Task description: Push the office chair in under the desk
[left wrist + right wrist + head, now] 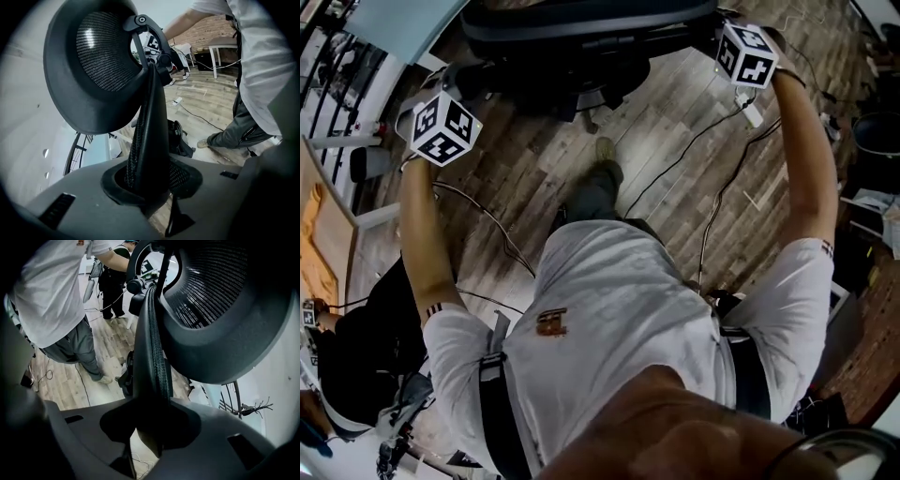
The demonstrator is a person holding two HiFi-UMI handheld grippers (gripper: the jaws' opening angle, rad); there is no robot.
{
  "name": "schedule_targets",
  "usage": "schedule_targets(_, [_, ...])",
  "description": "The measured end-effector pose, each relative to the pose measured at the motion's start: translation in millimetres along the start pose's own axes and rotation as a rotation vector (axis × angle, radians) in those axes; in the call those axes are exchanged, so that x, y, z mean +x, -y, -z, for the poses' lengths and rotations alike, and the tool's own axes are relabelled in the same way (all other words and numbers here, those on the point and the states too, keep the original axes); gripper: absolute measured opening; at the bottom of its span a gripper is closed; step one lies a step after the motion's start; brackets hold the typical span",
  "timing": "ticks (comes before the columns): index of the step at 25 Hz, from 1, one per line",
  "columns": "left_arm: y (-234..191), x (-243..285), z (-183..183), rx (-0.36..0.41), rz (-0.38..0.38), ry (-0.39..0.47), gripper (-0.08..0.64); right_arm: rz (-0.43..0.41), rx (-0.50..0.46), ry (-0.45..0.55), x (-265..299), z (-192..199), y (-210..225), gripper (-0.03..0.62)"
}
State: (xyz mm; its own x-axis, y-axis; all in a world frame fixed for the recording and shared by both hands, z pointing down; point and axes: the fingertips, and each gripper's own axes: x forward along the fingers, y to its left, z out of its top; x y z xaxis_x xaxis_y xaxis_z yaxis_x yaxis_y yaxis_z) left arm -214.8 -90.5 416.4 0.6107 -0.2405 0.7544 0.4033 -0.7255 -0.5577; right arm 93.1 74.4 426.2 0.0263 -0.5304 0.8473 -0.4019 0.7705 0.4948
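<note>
The black office chair (581, 42) stands at the top of the head view, partly under the edge of the pale desk top (403, 23). In the left gripper view my left gripper (150, 190) is shut on the thin mesh edge of the chair's backrest (149, 126), with the curved headrest (93, 65) above it. My right gripper (151, 427) is shut on the backrest's other edge (152, 352). Both marker cubes (443, 127) (746, 54) flank the chair, my arms stretched out toward it. The jaw tips are hidden in the head view.
Cables (487, 220) and a white adapter (751, 112) lie on the wooden floor (675, 122). My foot (605, 159) is behind the chair base. Another person in black (366, 347) is at the lower left. A dark bin (877, 141) stands at the right.
</note>
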Motion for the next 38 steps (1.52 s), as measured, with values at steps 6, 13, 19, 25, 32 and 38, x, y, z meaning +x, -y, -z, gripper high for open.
schedule_targets(6, [-24.2, 36.7, -7.9, -0.049, 0.006, -0.005, 0.127, -0.004, -0.053, 0.037, 34.8, 29.9, 47.5, 0.132])
schedule_targets(13, [-77.7, 81.8, 0.0, -0.116, -0.036, -0.01, 0.122, -0.013, -0.119, 0.067, 84.3, 47.3, 126.4, 0.132])
schedule_targets(19, [-121.8, 106.3, 14.6, -0.148, -0.072, -0.029, 0.121, -0.041, -0.156, 0.07, 117.3, 51.7, 182.2, 0.13])
schedule_targets(25, [-157.9, 135.1, 20.5, -0.163, -0.078, -0.052, 0.118, -0.03, -0.176, 0.078, 144.3, 61.9, 231.9, 0.13])
schedule_targets(32, [-195.4, 154.1, 16.5, -0.183, -0.094, -0.066, 0.117, -0.019, -0.188, 0.058, 166.1, 76.9, 283.5, 0.132])
schedule_targets(38, [-211.4, 162.8, 11.8, -0.212, -0.124, -0.081, 0.117, -0.019, -0.223, 0.06, 178.8, 81.8, 311.5, 0.132])
